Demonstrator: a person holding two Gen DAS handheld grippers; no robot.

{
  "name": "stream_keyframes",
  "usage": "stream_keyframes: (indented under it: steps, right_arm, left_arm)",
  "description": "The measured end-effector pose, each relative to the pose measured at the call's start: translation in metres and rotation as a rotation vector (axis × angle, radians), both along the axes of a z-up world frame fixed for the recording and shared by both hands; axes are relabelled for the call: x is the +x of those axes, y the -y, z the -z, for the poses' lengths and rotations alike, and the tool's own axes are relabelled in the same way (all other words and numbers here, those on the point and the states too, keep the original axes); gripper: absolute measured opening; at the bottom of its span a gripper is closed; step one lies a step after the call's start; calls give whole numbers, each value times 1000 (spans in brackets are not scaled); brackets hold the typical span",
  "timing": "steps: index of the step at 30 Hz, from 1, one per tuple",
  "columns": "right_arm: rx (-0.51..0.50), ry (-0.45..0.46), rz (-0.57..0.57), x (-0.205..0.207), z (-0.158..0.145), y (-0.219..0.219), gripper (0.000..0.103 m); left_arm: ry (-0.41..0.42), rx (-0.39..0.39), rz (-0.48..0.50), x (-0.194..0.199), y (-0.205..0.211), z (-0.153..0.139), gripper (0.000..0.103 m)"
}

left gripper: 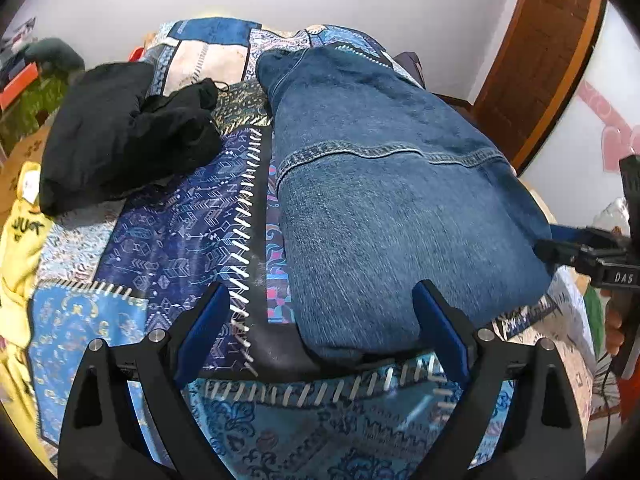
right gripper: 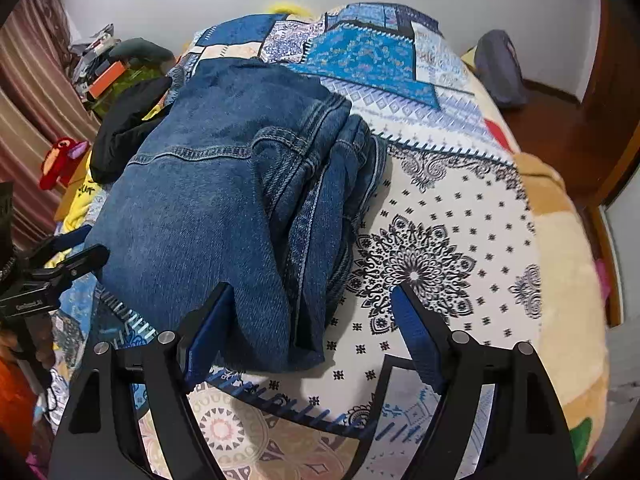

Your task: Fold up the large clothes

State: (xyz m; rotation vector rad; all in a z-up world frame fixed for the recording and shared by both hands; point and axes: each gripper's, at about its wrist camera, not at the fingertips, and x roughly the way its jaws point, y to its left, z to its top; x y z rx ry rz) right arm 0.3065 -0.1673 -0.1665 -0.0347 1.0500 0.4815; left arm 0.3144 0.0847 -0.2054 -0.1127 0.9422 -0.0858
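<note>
A pair of blue jeans lies folded on the patterned bedspread. My left gripper is open, its jaws either side of the jeans' near left corner, holding nothing. In the right wrist view the jeans show stacked folded layers along their right edge. My right gripper is open over the jeans' near right corner, empty. Each gripper shows in the other's view: the right one at the jeans' right edge, the left one at their left edge.
A black garment lies bunched on the bed left of the jeans. A yellow garment hangs at the bed's left edge. A wooden door stands at the right. A grey bag sits on the floor beyond the bed.
</note>
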Motion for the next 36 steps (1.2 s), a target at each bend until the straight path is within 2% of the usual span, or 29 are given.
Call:
stream_keyframes:
  steps: [3, 7, 11, 14, 18, 20, 22, 25, 28, 36]
  right_arm:
    - [-39, 29, 0, -3, -10, -2, 78]
    - [-80, 83, -16, 0, -26, -9, 78]
    - [-47, 116, -35, 12, -39, -19, 78]
    - [-9, 100, -41, 28, -39, -31, 78]
    - [39, 19, -56, 55, -18, -39, 78]
    - [31, -57, -38, 71, 2, -38, 78]
    - [85, -140, -44, 85, 20, -29, 78]
    - [155, -204, -23, 97, 33, -13, 81]
    - [238, -286, -32, 108, 51, -4, 90]
    - [345, -340, -68, 131, 72, -9, 100]
  left_arm:
    - [9, 40, 11, -2, -2, -10, 93]
    - [63, 122, -34, -1, -12, -32, 93]
    - [95, 124, -65, 10, -26, -47, 93]
    - [92, 102, -62, 27, -32, -50, 93]
    - [45, 24, -20, 51, -33, -39, 93]
    - [4, 5, 0, 64, -30, -28, 93]
    - [-22, -2, 3, 73, -28, -17, 93]
    - [-61, -108, 21, 87, -32, -2, 93]
    - [-124, -237, 40, 105, -39, 12, 93]
    - [-255, -438, 99, 147, -47, 40, 93]
